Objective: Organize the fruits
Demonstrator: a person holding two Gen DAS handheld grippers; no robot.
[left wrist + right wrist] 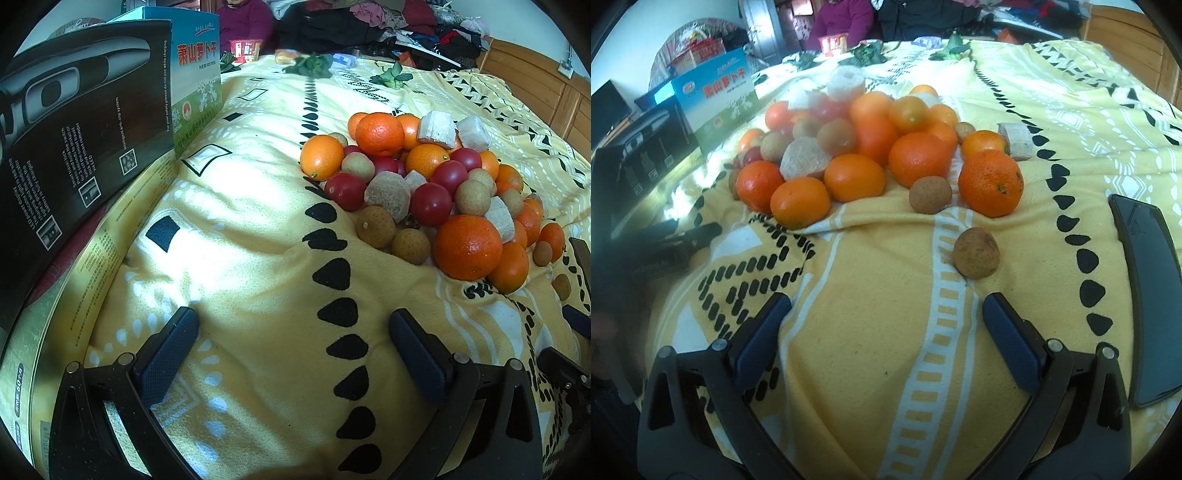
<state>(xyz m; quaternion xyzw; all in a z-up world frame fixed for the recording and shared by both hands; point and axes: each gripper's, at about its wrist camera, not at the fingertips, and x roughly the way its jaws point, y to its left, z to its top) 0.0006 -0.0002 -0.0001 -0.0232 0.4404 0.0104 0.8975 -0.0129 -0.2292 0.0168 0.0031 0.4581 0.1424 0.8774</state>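
A pile of mixed fruit lies on a yellow patterned blanket. It holds oranges, red cherry tomatoes, brown longans and pale cut chunks. My left gripper is open and empty, low over the blanket, with the pile ahead to its right. In the right wrist view my right gripper is open and empty. A lone longan lies just ahead of its right finger. Oranges and another longan lie beyond it.
A black box and a blue-green box stand at the left. A dark phone lies on the blanket at the right. Leafy greens, a red cup and piled clothes are at the far end.
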